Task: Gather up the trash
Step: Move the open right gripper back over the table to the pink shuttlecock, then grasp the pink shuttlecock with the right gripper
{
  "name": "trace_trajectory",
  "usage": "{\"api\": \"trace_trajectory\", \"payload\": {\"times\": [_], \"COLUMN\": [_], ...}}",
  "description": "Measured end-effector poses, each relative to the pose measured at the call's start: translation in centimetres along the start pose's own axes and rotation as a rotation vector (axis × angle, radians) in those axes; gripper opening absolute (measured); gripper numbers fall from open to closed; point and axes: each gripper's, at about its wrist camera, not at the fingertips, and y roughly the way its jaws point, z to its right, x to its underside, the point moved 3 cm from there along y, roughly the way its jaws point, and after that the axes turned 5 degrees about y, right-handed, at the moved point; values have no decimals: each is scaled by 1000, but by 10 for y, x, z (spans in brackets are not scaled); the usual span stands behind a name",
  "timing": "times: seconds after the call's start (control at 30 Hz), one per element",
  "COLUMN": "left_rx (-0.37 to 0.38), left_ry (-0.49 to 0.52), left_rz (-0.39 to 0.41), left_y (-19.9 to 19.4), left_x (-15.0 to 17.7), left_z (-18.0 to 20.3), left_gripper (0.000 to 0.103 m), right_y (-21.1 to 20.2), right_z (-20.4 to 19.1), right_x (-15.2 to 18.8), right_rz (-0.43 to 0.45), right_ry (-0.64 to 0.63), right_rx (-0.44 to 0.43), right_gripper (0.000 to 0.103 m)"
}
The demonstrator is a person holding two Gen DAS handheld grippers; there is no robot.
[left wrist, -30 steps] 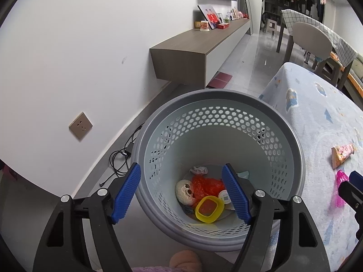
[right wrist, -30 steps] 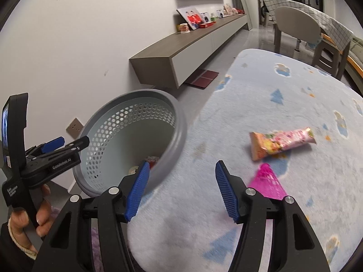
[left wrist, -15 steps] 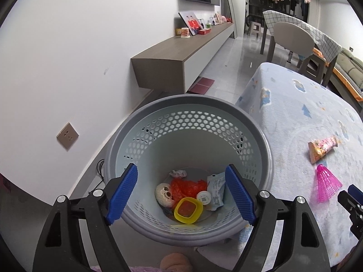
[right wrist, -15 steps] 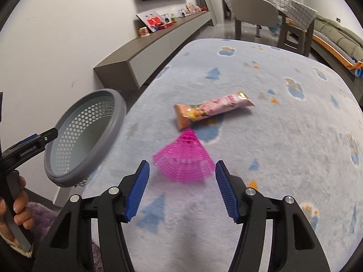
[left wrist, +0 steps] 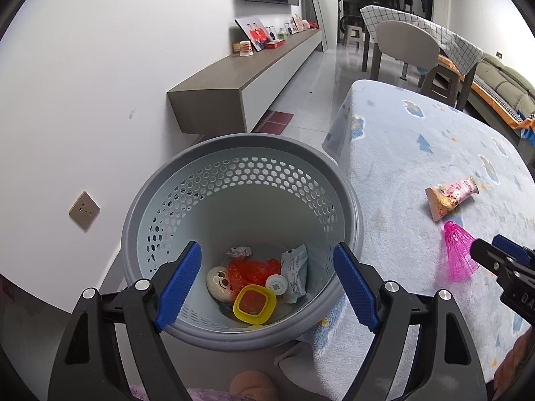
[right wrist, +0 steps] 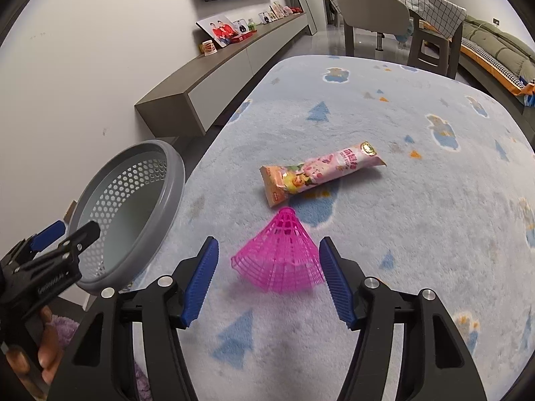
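Wall socket, long low cabinet, framed photo, chair.

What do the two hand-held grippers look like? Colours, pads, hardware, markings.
Both match: the left hand-held gripper and the right hand-held gripper are black plastic clamp-style frames with two angled arms, silver pivot screws and blue ribbed pads. The right view shows white lettering on the left unit's side, too small to read. No cables are visible.

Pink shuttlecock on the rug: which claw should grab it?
Right. The right claw, jaws opening, already frames the pink shuttlecock; the left claw is open over the basket.
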Motion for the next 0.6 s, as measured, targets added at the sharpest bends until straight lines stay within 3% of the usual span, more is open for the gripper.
{"api": "trace_trajectory", "payload": {"times": [0.3,0.6], "left_rx": [13,22], "left_ry": [-3,2], "left_rz": [-5,-6], "left_y": [3,5], "left_x": [-1,-1], "left_z": [0,2], "left_gripper": [81,82], "right_y": [31,47], "right_z": [4,10], "right_x": [-14,-5], "right_rz": [-68,-111], "right_ry": [49,50], "right_rx": [66,92], "right_gripper": [60,60]}}
